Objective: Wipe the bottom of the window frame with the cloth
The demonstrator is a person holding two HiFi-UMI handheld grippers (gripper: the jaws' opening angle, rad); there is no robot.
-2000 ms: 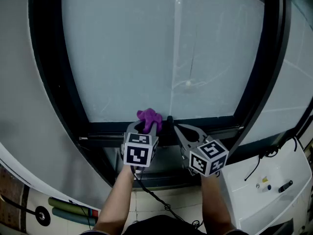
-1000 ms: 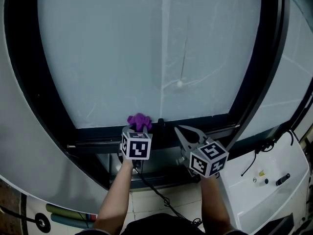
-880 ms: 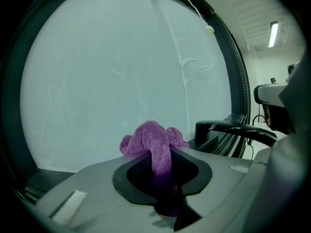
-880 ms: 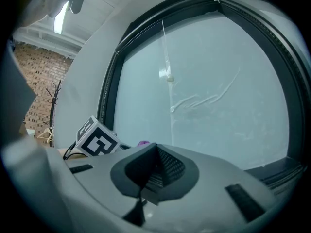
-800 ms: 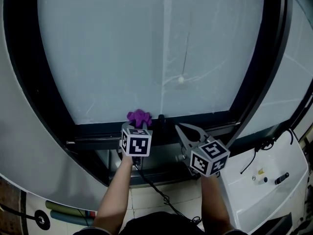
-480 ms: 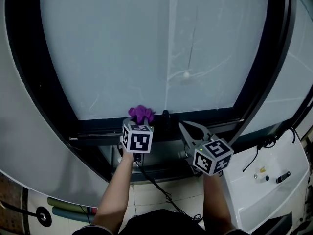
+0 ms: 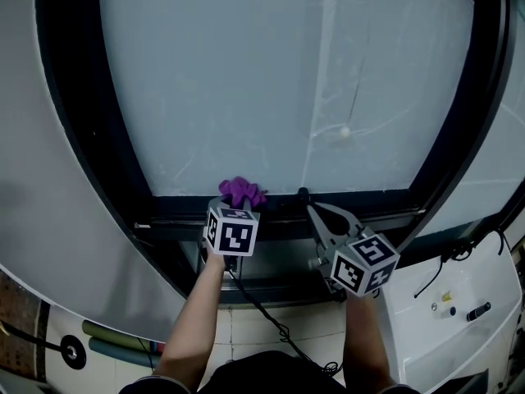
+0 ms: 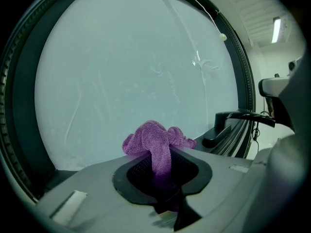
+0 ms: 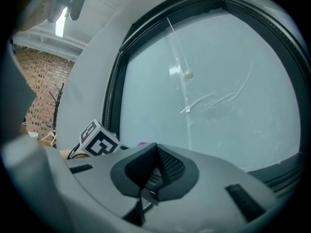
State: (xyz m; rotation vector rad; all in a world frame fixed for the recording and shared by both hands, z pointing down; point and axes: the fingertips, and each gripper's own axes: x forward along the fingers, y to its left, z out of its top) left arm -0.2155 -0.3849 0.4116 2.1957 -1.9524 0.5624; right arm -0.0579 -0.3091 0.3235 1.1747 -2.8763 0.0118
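Note:
A bunched purple cloth (image 7: pixel 240 192) sticks out of my left gripper (image 7: pixel 236 204), which is shut on it and holds it against the black bottom rail of the window frame (image 7: pixel 176 210). In the left gripper view the cloth (image 8: pixel 154 142) rises from between the jaws in front of the frosted pane. My right gripper (image 7: pixel 321 214) hangs just right of it by the rail, jaws together with nothing in them (image 9: pixel 154 171). A black latch knob (image 7: pixel 303 194) sits on the rail between the two grippers.
The frosted glass (image 7: pixel 279 80) fills the upper view, with a small white bead on a cord (image 7: pixel 344 131). A white cabinet (image 7: pixel 443 318) with cables stands at lower right. Green and red tubes (image 7: pixel 115 343) lie on the floor at lower left.
My left gripper with the cloth slid left along the bottom rail over the two seconds. The view has shifted, so the window now sits further right. The right gripper kept its place beside it.

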